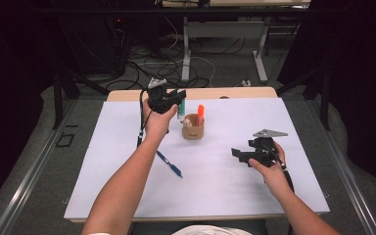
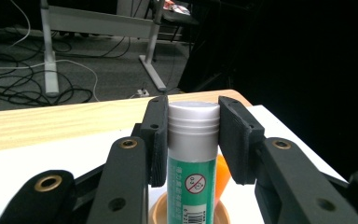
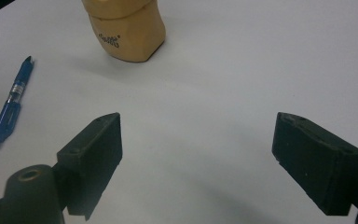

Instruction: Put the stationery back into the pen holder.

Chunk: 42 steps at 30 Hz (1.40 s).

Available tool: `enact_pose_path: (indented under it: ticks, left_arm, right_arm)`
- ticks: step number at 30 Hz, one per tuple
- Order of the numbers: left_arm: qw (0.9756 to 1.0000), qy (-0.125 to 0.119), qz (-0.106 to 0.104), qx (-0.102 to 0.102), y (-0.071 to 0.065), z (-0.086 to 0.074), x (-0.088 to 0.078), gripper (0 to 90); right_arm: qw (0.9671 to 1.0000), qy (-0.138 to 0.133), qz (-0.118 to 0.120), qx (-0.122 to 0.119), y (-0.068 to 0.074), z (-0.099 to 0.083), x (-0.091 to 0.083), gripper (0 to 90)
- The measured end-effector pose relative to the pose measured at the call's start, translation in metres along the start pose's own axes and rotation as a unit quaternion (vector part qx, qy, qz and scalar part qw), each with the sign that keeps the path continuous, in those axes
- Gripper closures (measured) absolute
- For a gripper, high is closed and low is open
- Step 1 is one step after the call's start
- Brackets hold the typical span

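Glue stick (image 2: 192, 158), upright, grey cap clamped between the pads of the left gripper (image 2: 193, 135), lower end down in the tan cup (image 1: 193, 128) beside an orange marker (image 1: 200, 113). Cup near the far middle of the white mat (image 1: 225, 186), blue pen (image 1: 170, 164) lying nearer. Right gripper (image 3: 198, 163) jaws wide apart, holding nothing, low over bare mat.
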<state>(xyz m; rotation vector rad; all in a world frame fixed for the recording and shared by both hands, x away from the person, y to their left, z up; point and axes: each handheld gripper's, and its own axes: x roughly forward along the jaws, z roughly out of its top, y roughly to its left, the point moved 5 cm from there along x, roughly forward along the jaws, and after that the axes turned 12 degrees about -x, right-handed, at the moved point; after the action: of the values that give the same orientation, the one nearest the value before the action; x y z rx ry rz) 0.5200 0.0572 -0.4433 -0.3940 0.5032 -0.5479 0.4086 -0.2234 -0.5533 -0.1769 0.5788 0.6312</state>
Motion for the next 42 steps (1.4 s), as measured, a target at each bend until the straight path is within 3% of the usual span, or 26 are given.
enact_pose_path:
  ticks: [25, 42]
  left_arm:
    - [0.9985, -0.022, 0.017, -0.047, 0.018, -0.004, 0.03, 65.6]
    - [0.9975, -0.029, 0.004, -0.064, 0.016, -0.011, 0.043, 65.6]
  right_arm:
    - [1.0, -0.001, -0.006, -0.001, -0.002, 0.0, 0.0, 10.3]
    - [0.9999, 0.002, -0.005, -0.014, -0.001, -0.001, 0.001, 0.6]
